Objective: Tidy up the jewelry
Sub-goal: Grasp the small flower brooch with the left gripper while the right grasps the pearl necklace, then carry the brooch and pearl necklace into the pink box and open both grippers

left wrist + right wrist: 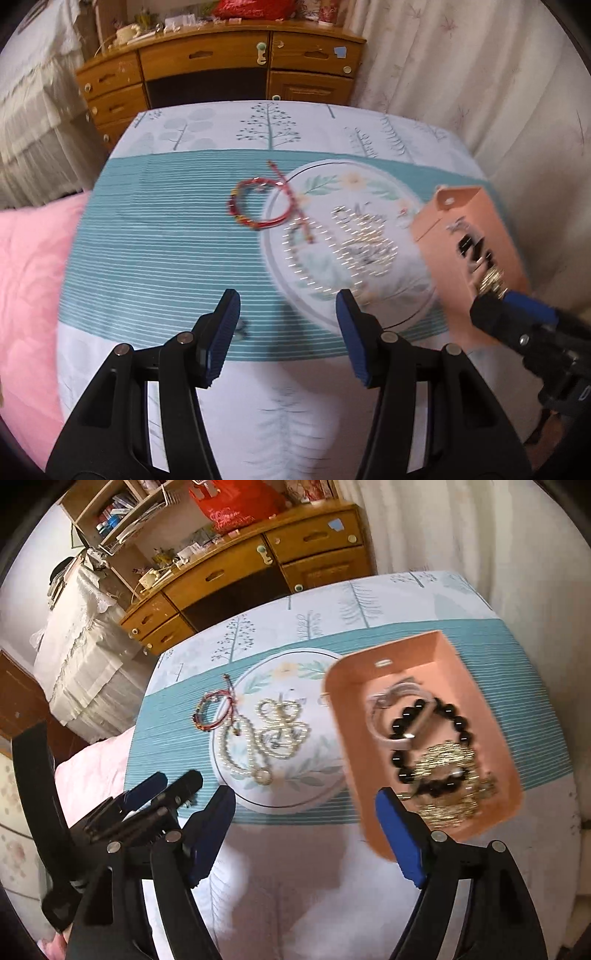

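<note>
Now both tongs wide, empty: left gripper (pixel 288 306), right gripper (pixel 306 805). Pink box (pixel 480 672) at right already holds black beads (pixel 456 716), gold chain (pixel 448 775). Pearl necklace (pixel 258 734) and red bracelet (pixel 214 710) lie loose on cloth; grab bunched strands, lift clear, lower inside box.

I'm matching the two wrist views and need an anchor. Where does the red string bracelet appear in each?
Left wrist: red string bracelet sits centre, just left of the floral circle's rim.
Right wrist: red string bracelet sits left of centre, beside the pearl necklace.
Shared landmark: the wooden dresser behind the bed.
</note>
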Demonstrator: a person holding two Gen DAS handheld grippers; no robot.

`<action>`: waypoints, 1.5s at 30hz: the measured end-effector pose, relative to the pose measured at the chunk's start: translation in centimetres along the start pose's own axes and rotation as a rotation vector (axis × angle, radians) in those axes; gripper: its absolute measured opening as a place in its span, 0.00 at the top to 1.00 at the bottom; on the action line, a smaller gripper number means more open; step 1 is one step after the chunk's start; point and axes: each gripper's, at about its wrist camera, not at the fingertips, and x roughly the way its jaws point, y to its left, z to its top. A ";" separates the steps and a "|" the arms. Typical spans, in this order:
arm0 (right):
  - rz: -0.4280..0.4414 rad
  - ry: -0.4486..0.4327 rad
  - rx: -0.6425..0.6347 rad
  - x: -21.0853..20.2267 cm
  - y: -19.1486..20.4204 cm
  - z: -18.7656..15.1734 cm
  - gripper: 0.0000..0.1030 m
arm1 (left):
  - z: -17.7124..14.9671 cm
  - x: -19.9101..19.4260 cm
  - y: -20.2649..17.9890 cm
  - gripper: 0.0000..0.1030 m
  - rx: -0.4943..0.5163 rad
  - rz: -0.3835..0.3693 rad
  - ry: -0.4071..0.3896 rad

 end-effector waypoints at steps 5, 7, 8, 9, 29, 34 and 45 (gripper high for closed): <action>-0.023 -0.053 -0.072 1.7 3.7 -2.0 0.23 | -1.7 0.7 2.1 0.51 0.070 -0.026 -0.031; -0.028 -0.059 -0.092 2.9 4.7 -2.4 0.24 | -2.2 1.0 2.6 0.51 0.084 -0.051 -0.044; -0.032 -0.053 -0.097 3.5 4.7 -2.5 0.26 | -2.5 1.2 3.0 0.52 0.086 -0.066 -0.051; -0.046 -0.037 -0.102 4.2 4.9 -2.4 0.31 | -2.6 1.5 3.0 0.52 0.086 -0.079 -0.053; -0.104 -0.032 -0.229 12.0 8.9 -0.6 0.73 | -3.5 3.4 5.5 0.80 0.140 -0.147 -0.077; -0.067 -0.029 -0.254 12.3 9.4 -0.2 0.92 | -3.5 3.4 6.1 0.84 0.103 -0.156 -0.081; 0.114 -0.010 -0.063 11.3 8.2 0.2 0.93 | -3.6 2.9 5.4 0.87 0.122 -0.167 -0.063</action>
